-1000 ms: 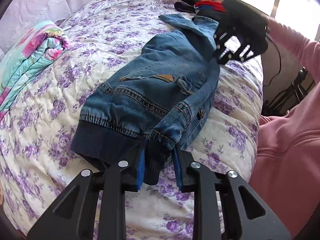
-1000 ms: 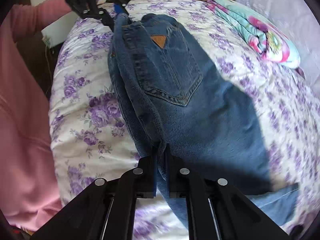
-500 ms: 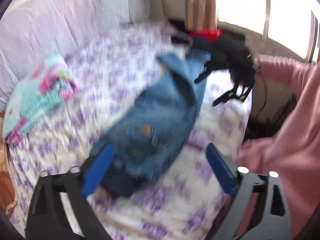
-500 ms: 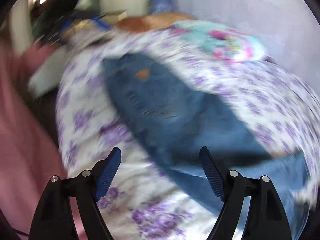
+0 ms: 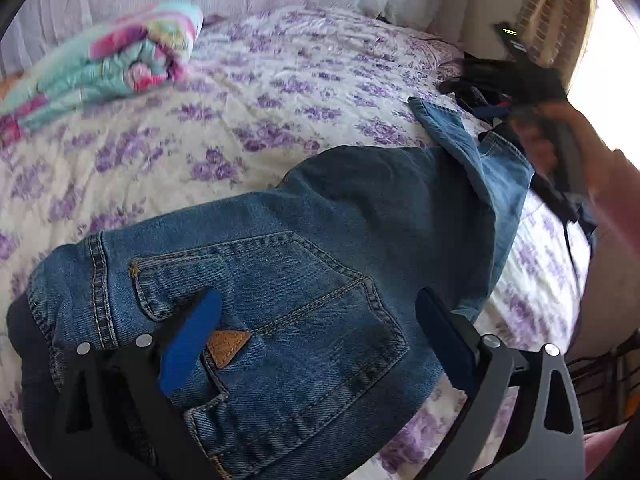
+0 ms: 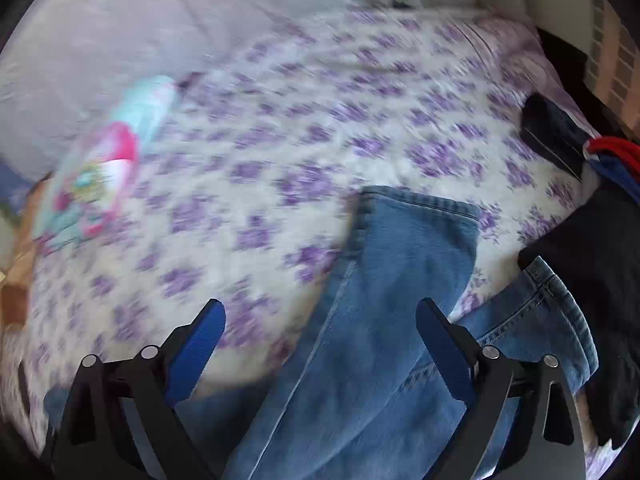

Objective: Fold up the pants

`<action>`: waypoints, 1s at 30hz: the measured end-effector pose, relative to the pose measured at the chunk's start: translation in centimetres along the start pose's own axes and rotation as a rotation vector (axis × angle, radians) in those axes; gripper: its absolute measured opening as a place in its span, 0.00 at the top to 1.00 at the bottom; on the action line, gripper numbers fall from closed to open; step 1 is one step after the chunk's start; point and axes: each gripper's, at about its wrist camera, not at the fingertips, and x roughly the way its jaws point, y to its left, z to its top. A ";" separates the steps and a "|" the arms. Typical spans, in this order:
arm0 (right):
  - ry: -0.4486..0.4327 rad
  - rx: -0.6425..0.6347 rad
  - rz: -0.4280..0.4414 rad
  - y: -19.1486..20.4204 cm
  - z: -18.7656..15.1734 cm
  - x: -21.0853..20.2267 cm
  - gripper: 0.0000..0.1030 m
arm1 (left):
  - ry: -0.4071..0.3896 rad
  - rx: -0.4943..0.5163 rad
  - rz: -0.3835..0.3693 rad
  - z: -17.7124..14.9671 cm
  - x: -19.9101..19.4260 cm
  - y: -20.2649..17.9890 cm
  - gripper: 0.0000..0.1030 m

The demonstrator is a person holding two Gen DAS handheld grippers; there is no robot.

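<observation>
Blue jeans (image 5: 312,280) lie folded lengthwise on a bed with a purple-flowered cover (image 5: 248,92). In the left wrist view the back pocket with a brown patch (image 5: 228,346) faces up. My left gripper (image 5: 316,340) is open and empty, just above the waist end. In the right wrist view the leg ends (image 6: 404,264) lie on the bed, and my right gripper (image 6: 320,344) is open and empty above them. The right gripper also shows in the left wrist view (image 5: 532,92), blurred, by the leg hems.
A folded turquoise and pink blanket (image 5: 100,68) lies at the back left of the bed. Dark clothes (image 6: 592,272) with red and blue items (image 6: 612,152) are piled at the right, by the leg ends. The bed's edge runs along the right (image 5: 560,264).
Both grippers have let go of the jeans and opened. The jeans now lie flat on the bed. Both grippers have turned and come down close above the denim.
</observation>
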 end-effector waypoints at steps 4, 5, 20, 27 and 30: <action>0.102 -0.036 -0.167 1.7 1.5 4.8 0.23 | -0.046 0.033 -0.013 -0.5 0.2 0.1 0.05; 0.132 -0.042 -0.179 1.9 1.5 5.5 0.24 | -0.049 0.031 -0.018 -0.4 0.2 0.2 0.04; 0.264 -0.061 -0.278 0.7 0.3 6.3 0.60 | -0.066 0.022 -0.053 -0.5 -0.1 0.7 0.04; 0.153 0.004 -0.120 -0.7 0.8 1.4 0.92 | -0.071 0.020 -0.060 -0.5 -0.2 0.6 0.04; 0.014 0.083 0.067 -3.4 0.8 -3.8 0.92 | -0.073 0.022 -0.056 -0.5 -0.2 0.6 0.04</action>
